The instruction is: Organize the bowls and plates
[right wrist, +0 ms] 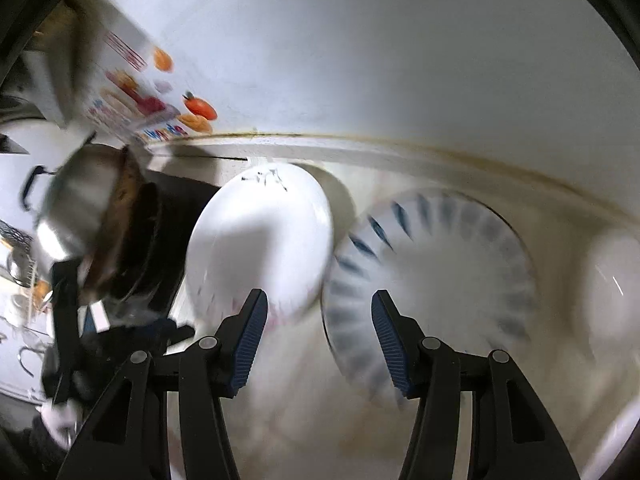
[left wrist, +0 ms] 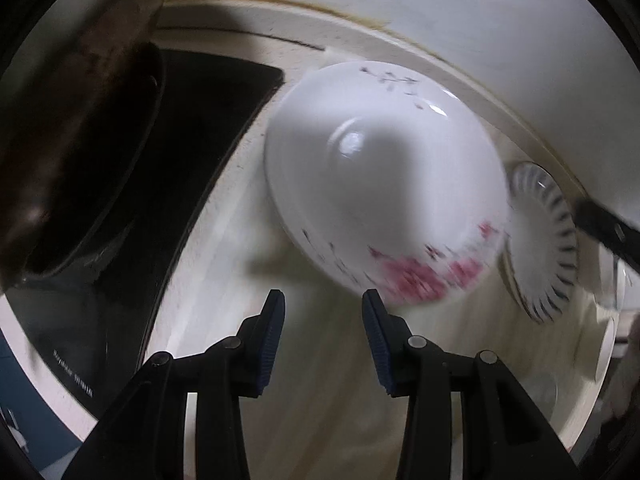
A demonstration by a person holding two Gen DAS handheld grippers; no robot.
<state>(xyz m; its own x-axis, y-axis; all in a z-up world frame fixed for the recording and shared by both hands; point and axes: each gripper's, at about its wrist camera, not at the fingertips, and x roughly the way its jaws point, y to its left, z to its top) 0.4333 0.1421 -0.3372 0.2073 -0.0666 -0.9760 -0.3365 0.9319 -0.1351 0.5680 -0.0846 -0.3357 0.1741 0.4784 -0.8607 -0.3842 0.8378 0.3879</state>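
Note:
A white plate with pink flowers (left wrist: 380, 200) lies on the cream counter (left wrist: 320, 380); it also shows in the right wrist view (right wrist: 260, 240). Right of it lies a white plate with dark rim stripes (left wrist: 540, 240), large in the right wrist view (right wrist: 432, 272). My left gripper (left wrist: 323, 300) is open and empty just short of the flowered plate's near rim. My right gripper (right wrist: 319, 300) is open and empty, its fingers astride the gap between the two plates, above the striped plate's near left rim. The right gripper's black finger (left wrist: 604, 232) shows at the left view's right edge.
A black stovetop (left wrist: 180, 160) with a dark pan (left wrist: 80, 140) lies left of the plates. A steel pot (right wrist: 80, 216) stands on it. More white dishes (right wrist: 612, 280) lie at the right. A white wall with stickers (right wrist: 180, 108) backs the counter.

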